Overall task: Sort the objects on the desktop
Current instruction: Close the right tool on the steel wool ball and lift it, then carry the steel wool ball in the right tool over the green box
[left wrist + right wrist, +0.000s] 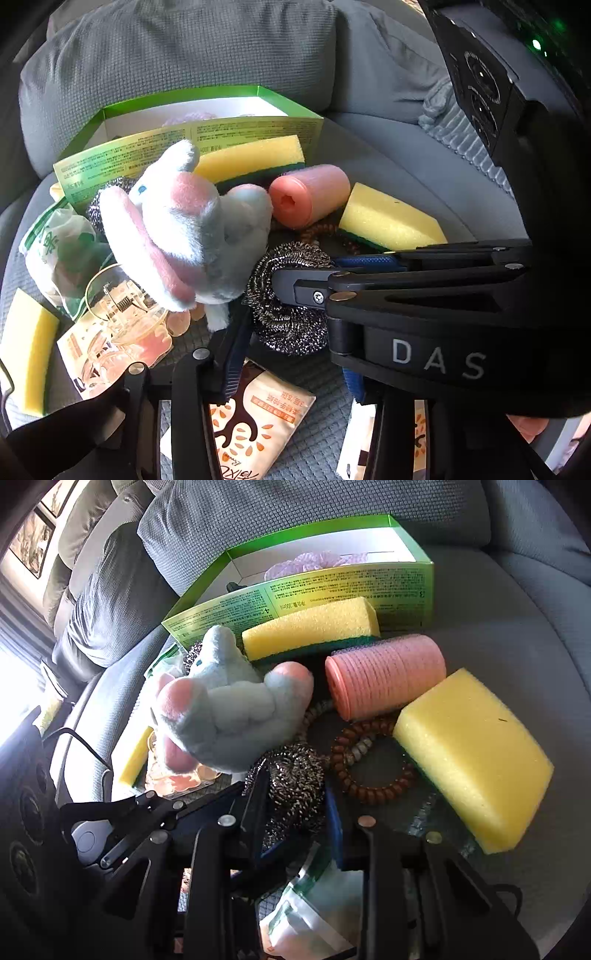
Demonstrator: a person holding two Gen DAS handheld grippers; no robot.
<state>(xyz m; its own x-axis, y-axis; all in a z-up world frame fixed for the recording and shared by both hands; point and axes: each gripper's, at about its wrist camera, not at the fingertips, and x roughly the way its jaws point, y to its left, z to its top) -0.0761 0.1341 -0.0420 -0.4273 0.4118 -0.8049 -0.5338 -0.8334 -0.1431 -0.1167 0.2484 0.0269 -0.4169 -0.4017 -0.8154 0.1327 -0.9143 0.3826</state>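
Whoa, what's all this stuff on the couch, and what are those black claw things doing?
A person is sorting clutter on a grey sofa with two hand-held tools. The left tool grips a plush toy. The right tool reaches around a steel wool scrubber. Nearby lie yellow sponges, a pink roller, a brown coil hair tie and an open green box behind.

A grey-and-pink plush toy (pixel 188 229) lies tilted on clutter, beside a steel scourer (pixel 291 295) and pink roller (pixel 310 194).
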